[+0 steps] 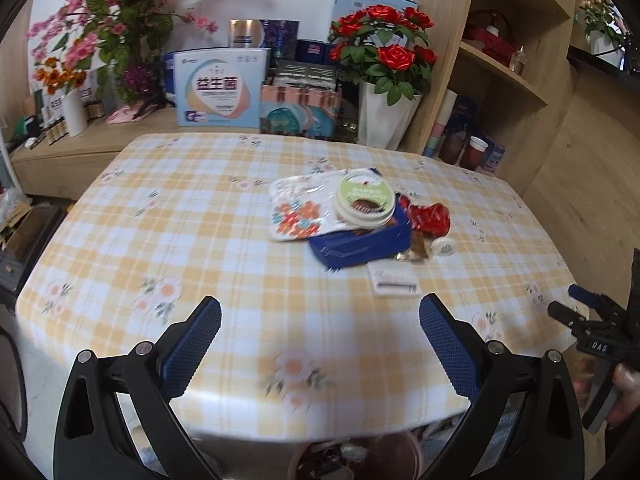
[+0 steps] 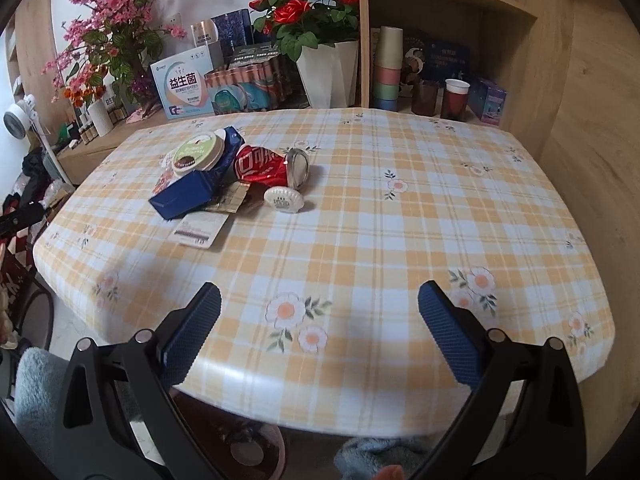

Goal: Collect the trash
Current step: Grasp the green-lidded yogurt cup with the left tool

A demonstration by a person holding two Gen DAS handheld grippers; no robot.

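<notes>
Left hand-held gripper [image 1: 320,316] spread, empty, low in frame over desk [image 1: 200,220]. Right hand-held gripper [image 2: 319,304] likewise spread, empty. Trash pile: can [image 2: 262,166], blue box [image 2: 192,194], upper left.

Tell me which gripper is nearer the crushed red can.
Left, though only slightly. The left gripper faces the crushed red can almost head-on; the right gripper sits back and off to the can's right.

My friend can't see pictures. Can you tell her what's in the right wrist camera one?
A pile of trash sits on a yellow checked table: a crushed red can, a blue box, a round tub and a paper slip. The open right gripper hovers at the near edge, holding nothing.
</notes>
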